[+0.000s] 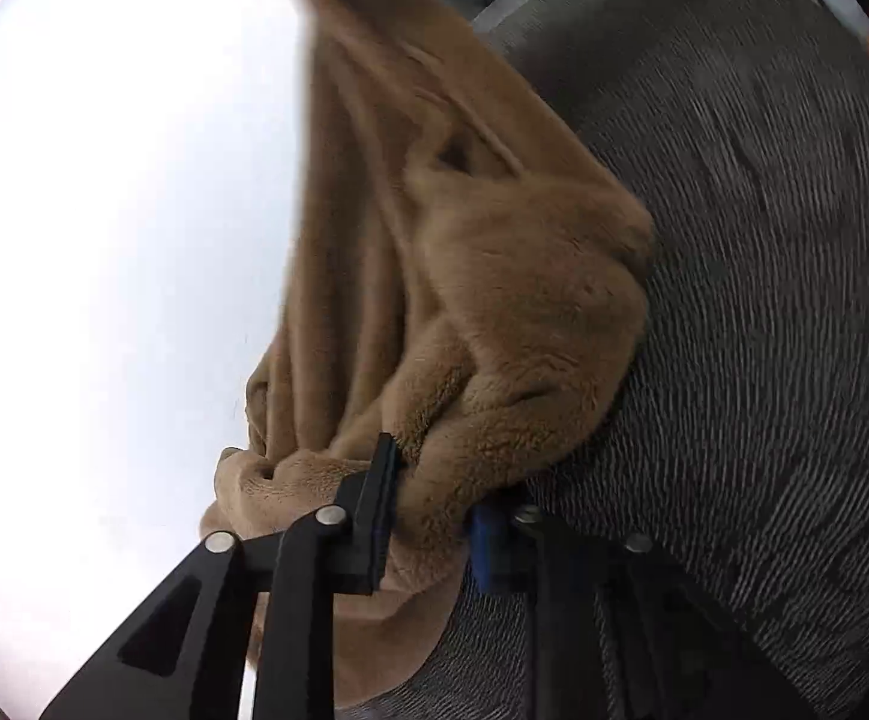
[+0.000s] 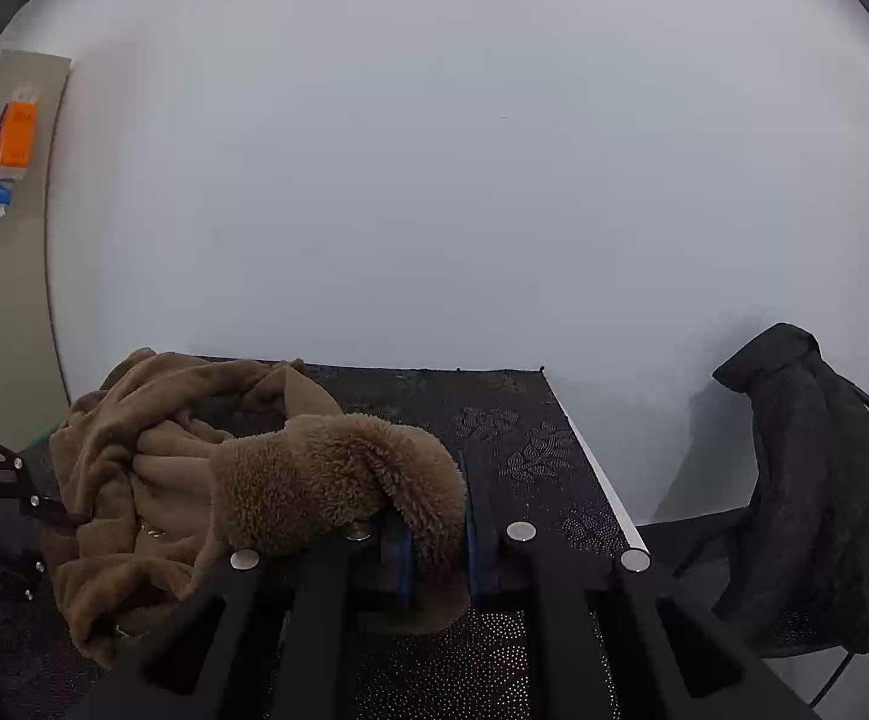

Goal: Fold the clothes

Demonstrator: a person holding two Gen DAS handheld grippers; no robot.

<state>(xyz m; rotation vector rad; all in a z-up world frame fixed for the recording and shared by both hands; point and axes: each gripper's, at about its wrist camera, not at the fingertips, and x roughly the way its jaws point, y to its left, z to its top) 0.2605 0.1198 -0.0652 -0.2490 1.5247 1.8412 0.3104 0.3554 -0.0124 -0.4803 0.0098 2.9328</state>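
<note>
**A:** So where's the brown fleece garment (image 2: 152, 480) sitting relative to the tongs?

**B:** Bunched lower left on the dark patterned surface (image 2: 530, 438). Right tongs (image 2: 434, 546) pinch a fuzzy edge; the rest trails off left toward the left tongs (image 1: 428, 516), also clamped on it. Long axis runs between them, so they'd want to pull apart.

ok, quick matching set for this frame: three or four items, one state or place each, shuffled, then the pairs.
1. brown fleece garment
2. orange box
3. black jacket
4. right gripper

a. draped over a chair, right side
b. shut on fleece
c. bunched on the dark patterned table
d. on a beige ledge, far left

Pairs: 1-c, 2-d, 3-a, 4-b
</note>
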